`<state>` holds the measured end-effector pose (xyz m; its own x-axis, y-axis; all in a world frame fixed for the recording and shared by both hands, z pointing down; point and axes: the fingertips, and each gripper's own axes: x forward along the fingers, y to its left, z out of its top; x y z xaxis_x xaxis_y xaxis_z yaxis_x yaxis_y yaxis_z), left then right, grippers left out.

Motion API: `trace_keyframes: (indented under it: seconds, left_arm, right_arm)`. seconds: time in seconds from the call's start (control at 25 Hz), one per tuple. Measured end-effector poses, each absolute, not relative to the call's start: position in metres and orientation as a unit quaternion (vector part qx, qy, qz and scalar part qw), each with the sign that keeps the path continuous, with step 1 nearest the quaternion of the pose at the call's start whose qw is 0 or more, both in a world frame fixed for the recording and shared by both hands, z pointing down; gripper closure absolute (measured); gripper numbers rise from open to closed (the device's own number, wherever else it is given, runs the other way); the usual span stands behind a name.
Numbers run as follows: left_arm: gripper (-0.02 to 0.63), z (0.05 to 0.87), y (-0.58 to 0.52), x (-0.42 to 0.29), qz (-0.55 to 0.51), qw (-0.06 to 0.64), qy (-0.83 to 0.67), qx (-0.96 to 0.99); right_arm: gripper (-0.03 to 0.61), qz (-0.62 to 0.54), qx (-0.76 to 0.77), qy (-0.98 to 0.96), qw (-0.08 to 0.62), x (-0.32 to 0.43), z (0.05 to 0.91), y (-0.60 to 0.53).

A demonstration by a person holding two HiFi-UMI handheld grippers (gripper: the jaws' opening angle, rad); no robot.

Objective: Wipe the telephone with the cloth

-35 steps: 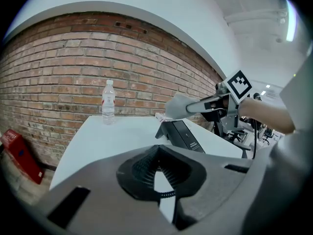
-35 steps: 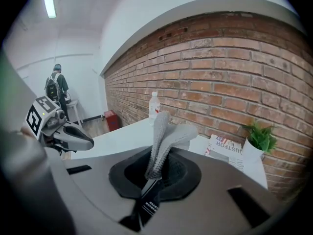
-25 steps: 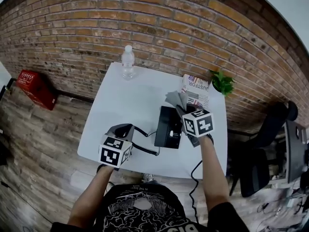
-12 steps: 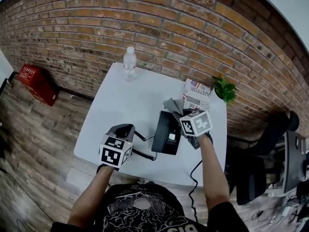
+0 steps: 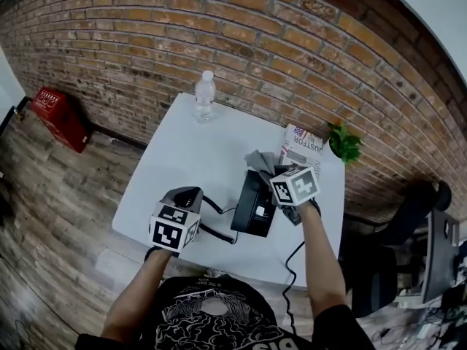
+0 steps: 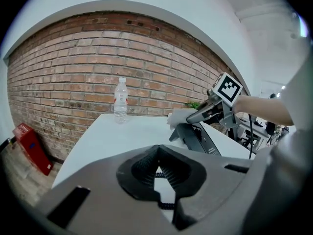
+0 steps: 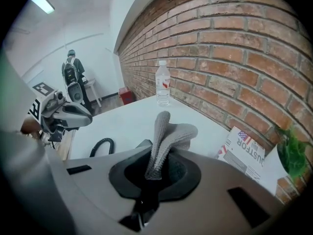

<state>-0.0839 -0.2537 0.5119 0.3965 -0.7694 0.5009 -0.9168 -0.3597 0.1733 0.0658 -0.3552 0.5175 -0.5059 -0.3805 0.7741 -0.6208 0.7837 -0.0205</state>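
The black telephone point(image 5: 252, 201) stands on the white table point(image 5: 190, 148). A grey cloth point(image 5: 260, 159) hangs over its far end, and my right gripper point(image 5: 273, 169) is shut on that cloth. In the right gripper view the cloth point(image 7: 168, 133) sticks up from the closed jaws point(image 7: 155, 168). My left gripper point(image 5: 191, 193) hovers near the table's front left, apart from the telephone point(image 6: 198, 138). Its jaws point(image 6: 156, 153) are closed, and the coiled cord point(image 6: 158, 173) hangs from between them. Both runs of the cord point(image 5: 219, 228) lead back to the telephone.
A water bottle point(image 5: 205, 97) stands at the table's far edge. A magazine point(image 5: 303, 146) and a small green plant point(image 5: 344, 143) sit at the far right corner. A red crate point(image 5: 55, 115) is on the floor by the brick wall, and an office chair point(image 5: 408, 210) stands to the right.
The head view has shifted, so the whole scene sits a little differently in frame. The right gripper and cloth stay at the telephone's far end. The left gripper has hardly moved.
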Motion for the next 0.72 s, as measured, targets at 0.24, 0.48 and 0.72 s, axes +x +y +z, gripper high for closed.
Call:
trace_keyframes:
  seconds: [0.24, 0.48, 0.72]
  left_arm:
    - [0.607, 0.512, -0.250, -0.099, 0.166, 0.220, -0.536, 0.798]
    - [0.607, 0.511, -0.246, -0.118, 0.162, 0.224, -0.554, 0.785]
    - [0.607, 0.508, -0.242, -0.136, 0.162, 0.222, -0.569, 0.775]
  right_arm:
    - [0.568, 0.144, 0.281, -0.859, 0.404, 0.052, 0.515, -0.355]
    - [0.568, 0.145, 0.273, -0.862, 0.401, 0.038, 0.517, -0.357]
    - [0.568, 0.148, 0.264, -0.865, 0.400, 0.025, 0.521, -0.358]
